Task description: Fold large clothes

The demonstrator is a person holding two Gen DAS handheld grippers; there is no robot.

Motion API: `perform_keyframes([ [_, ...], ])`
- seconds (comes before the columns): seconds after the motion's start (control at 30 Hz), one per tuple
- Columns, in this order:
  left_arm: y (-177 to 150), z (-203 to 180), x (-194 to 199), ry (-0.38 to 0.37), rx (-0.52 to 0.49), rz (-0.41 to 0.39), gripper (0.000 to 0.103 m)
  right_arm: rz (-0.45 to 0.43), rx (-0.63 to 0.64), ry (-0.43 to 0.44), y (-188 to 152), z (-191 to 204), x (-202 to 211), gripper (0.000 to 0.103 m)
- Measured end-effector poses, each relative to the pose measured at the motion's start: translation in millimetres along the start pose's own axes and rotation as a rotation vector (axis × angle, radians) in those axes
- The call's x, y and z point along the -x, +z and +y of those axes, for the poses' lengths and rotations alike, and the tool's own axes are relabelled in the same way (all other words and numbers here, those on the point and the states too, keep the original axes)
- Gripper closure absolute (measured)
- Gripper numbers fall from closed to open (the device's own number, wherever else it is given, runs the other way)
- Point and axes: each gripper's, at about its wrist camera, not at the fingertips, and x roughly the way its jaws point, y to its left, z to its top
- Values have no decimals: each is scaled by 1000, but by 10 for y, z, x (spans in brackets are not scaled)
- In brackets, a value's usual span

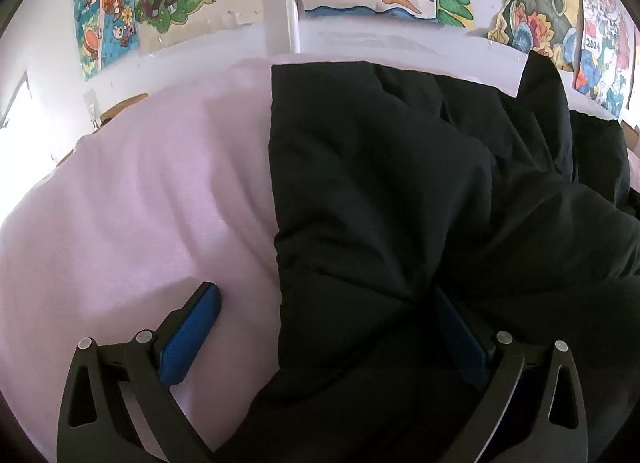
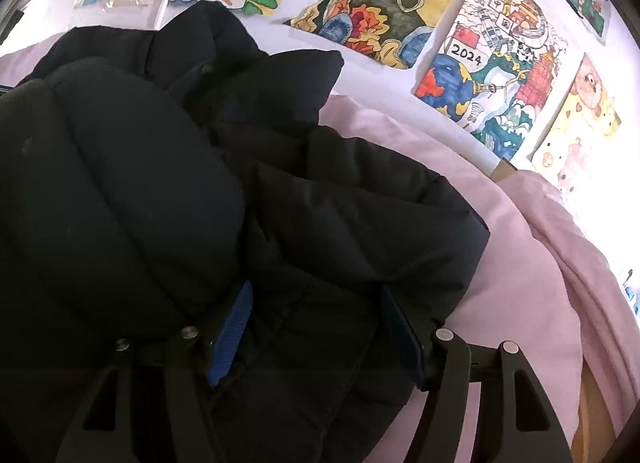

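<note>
Blue-padded left gripper (image 1: 326,337), jaws spread, straddles the left edge of the black padded jacket (image 1: 400,191) on the pink sheet (image 1: 140,203); right gripper (image 2: 320,333) gapes over its quilting.

Colourful drawings (image 2: 492,75) on wall above pink bedsheet (image 1: 140,203).

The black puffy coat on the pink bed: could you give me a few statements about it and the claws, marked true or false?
1. The black coat lies on a pink sheet. True.
2. The left claw is clamped shut. False: its jaws stand wide apart, one blue pad on the sheet, the other against the coat.
3. The wall is bare. False: colourful drawings hang there.
4. The right claw is over the coat, with coat fabric between its open jaws. True.
</note>
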Motion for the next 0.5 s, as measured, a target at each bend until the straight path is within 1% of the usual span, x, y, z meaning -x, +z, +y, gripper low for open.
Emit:
perform_keyframes([
  [0.17,-7,-29,-12,6,-5,-9,1,-3,20,-19,-11,39,-18,38],
  [0.27,8,-17,-5,-18,14,-4,1,-13,17,-32,-30,42,16,38],
  [0.33,27,6,16,-33,26,6,1,-16,14,-30,-26,23,42,36],
  [0.4,82,31,66,-38,41,26,1,-5,3,-16,0,-37,64,28],
  [0.47,156,27,148,-25,52,58,1,18,-11,18,35,-125,96,25],
  [0.5,183,17,191,-26,51,62,2,36,-17,46,59,-180,117,23],
])
